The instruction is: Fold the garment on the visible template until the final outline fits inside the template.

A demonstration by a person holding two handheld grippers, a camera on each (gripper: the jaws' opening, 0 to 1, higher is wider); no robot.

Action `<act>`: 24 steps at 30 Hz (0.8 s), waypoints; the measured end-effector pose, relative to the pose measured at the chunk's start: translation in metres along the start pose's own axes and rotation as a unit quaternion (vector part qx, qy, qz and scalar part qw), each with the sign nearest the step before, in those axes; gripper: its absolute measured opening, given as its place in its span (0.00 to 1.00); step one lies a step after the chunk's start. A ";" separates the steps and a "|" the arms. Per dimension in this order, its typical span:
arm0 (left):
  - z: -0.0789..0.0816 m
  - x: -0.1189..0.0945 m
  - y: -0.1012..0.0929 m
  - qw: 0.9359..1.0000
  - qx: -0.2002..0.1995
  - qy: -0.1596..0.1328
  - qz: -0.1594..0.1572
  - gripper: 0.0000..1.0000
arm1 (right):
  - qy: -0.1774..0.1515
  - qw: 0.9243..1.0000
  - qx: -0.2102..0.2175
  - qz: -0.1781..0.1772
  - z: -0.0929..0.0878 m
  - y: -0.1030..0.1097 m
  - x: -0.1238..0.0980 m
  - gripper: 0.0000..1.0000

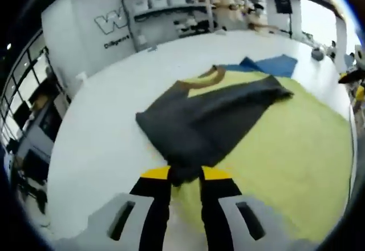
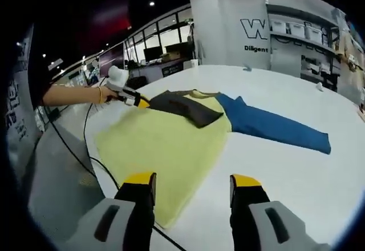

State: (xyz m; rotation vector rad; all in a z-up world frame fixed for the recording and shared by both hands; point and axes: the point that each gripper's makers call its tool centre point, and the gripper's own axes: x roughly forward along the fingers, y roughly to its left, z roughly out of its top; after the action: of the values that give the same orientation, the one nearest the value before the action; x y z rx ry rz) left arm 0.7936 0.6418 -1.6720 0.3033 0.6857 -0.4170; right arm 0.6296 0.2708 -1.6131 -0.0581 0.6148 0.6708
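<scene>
Dark grey garment with tan collar [image 1: 211, 114] lies partly folded on the yellow-green template sheet [image 1: 296, 154], a blue cloth [image 2: 274, 126] beside it. Left gripper [image 1: 185, 177] jaws pinch the garment's near edge. Right gripper [image 2: 194, 185] jaws apart, off the sheet's corner.

Hidden and unclear bits
Dark garment [image 1: 211, 120] hem vanishes between left gripper [image 1: 185, 177] fingers [image 1: 155, 174]; blue cloth [image 1: 271, 64] mostly buried under yellow template [image 1: 296, 148]. Shelf items [image 1: 165, 3] blurred, wall lettering [image 2: 255, 29] cut off, person's arm [image 2: 65, 95] cropped at the edge.
</scene>
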 end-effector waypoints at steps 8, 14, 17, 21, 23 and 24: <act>0.002 -0.009 0.008 0.999 -0.035 -0.017 0.003 0.00 | 0.002 1.000 0.008 -0.008 -0.003 -0.001 -0.006 0.48; -0.004 -0.010 0.003 0.999 -0.043 -0.021 -0.005 0.00 | 0.006 1.000 0.014 -0.008 -0.008 0.002 -0.006 0.48; -0.006 -0.009 0.004 0.999 -0.045 -0.021 0.001 0.00 | 0.005 1.000 0.012 -0.008 -0.007 0.001 -0.005 0.48; -0.007 -0.007 0.009 0.999 -0.041 -0.018 0.007 0.00 | 0.006 1.000 0.008 -0.008 -0.006 0.000 -0.004 0.48; -0.008 -0.005 0.011 0.999 -0.036 -0.015 0.007 0.00 | 0.012 1.000 0.001 -0.009 -0.010 0.001 -0.003 0.48; -0.008 -0.004 0.011 0.999 -0.029 -0.014 0.005 0.00 | 0.017 1.000 -0.003 -0.009 -0.012 0.003 -0.003 0.48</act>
State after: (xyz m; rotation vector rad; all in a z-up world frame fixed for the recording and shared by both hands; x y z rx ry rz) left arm 0.7918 0.6560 -1.6735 0.2452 0.6669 -0.3908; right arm 0.6201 0.2689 -1.6210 -0.0810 0.6437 0.6563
